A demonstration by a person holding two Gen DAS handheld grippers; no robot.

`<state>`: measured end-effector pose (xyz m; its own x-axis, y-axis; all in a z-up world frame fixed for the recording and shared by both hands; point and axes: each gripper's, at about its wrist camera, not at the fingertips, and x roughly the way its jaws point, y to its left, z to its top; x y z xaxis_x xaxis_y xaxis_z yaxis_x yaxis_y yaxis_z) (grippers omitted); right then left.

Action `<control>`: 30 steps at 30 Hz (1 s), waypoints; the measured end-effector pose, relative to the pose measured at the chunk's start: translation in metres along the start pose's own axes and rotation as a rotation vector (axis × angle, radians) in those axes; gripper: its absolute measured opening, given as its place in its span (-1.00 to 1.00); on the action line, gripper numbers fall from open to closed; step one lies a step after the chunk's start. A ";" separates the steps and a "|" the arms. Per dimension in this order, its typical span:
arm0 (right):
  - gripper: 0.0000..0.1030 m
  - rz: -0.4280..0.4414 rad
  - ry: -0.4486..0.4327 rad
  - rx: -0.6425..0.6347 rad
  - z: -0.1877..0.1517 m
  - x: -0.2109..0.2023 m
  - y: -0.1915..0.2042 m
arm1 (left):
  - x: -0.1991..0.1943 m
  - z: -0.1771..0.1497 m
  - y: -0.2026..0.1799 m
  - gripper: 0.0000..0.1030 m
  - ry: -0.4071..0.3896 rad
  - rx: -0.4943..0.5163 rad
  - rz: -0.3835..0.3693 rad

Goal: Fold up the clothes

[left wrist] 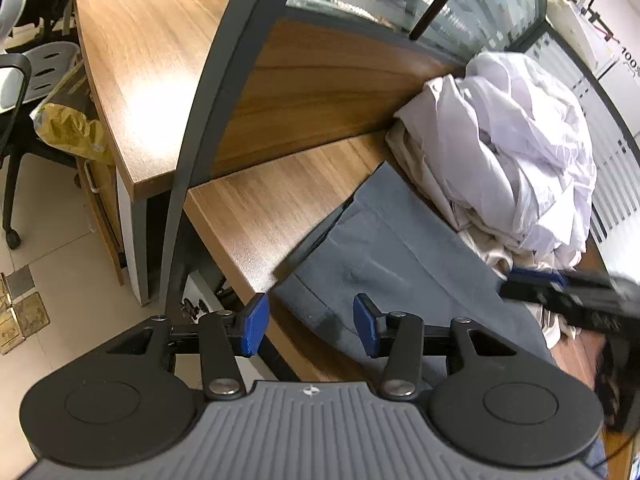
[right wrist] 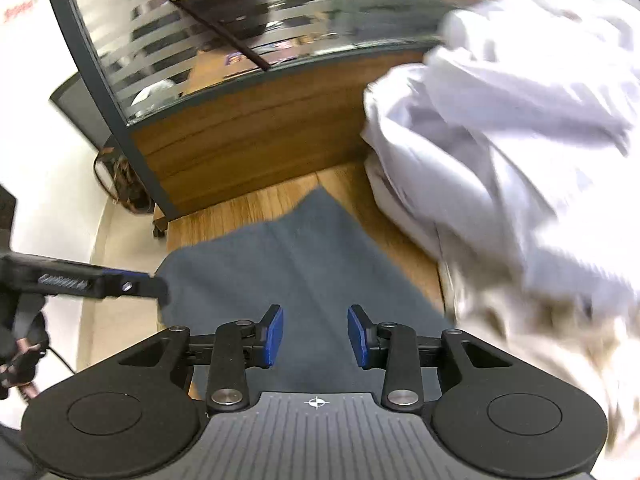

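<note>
On the wooden desk (left wrist: 256,208), the grey garment (right wrist: 304,256) lies flat beneath both tongs (left wrist: 311,326) (right wrist: 315,336), parted and empty.

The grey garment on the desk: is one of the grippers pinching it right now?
No. In the right wrist view the right gripper hangs open above the grey garment, nothing between its blue pads.

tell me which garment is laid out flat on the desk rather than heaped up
The grey garment: it lies spread flat under both open grippers, while the white clothes and the beige one are bunched in a pile beside it.
</note>
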<state>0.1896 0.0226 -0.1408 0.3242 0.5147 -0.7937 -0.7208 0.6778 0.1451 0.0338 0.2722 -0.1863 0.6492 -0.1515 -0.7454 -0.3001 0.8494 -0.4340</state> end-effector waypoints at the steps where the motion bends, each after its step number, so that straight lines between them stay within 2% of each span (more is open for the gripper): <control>1: -0.26 0.008 0.007 -0.030 0.009 0.007 -0.001 | -0.001 -0.001 -0.001 -0.01 -0.013 -0.005 0.003; 7: -0.26 0.090 0.068 -0.154 0.057 0.058 -0.011 | -0.004 -0.005 -0.012 -0.06 -0.059 -0.039 0.068; 12: -0.26 0.119 0.147 -0.274 0.080 0.091 -0.009 | 0.000 -0.012 -0.014 -0.06 -0.070 -0.123 0.054; 16: -0.26 0.106 0.172 -0.328 0.088 0.108 -0.005 | 0.001 -0.017 -0.010 -0.10 -0.097 -0.197 0.020; 21: -0.26 0.150 0.231 -0.288 0.095 0.128 -0.011 | 0.007 -0.020 -0.002 -0.18 -0.100 -0.264 0.008; 25: -0.26 0.142 0.227 -0.295 0.100 0.139 -0.015 | 0.008 -0.019 0.001 -0.19 -0.111 -0.335 0.006; 27: -0.26 0.143 0.226 -0.287 0.102 0.143 -0.018 | 0.008 -0.017 0.002 -0.26 -0.116 -0.369 0.014; 29: -0.29 0.144 0.236 -0.279 0.103 0.148 -0.021 | 0.009 -0.015 0.002 -0.26 -0.111 -0.391 0.001; 30: -0.36 0.156 0.238 -0.278 0.103 0.148 -0.022 | 0.010 -0.014 0.003 -0.36 -0.105 -0.401 -0.003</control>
<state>0.3165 0.1383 -0.2009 0.0698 0.4422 -0.8942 -0.8992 0.4161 0.1355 0.0299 0.2662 -0.2020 0.7121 -0.0836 -0.6971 -0.5330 0.5819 -0.6142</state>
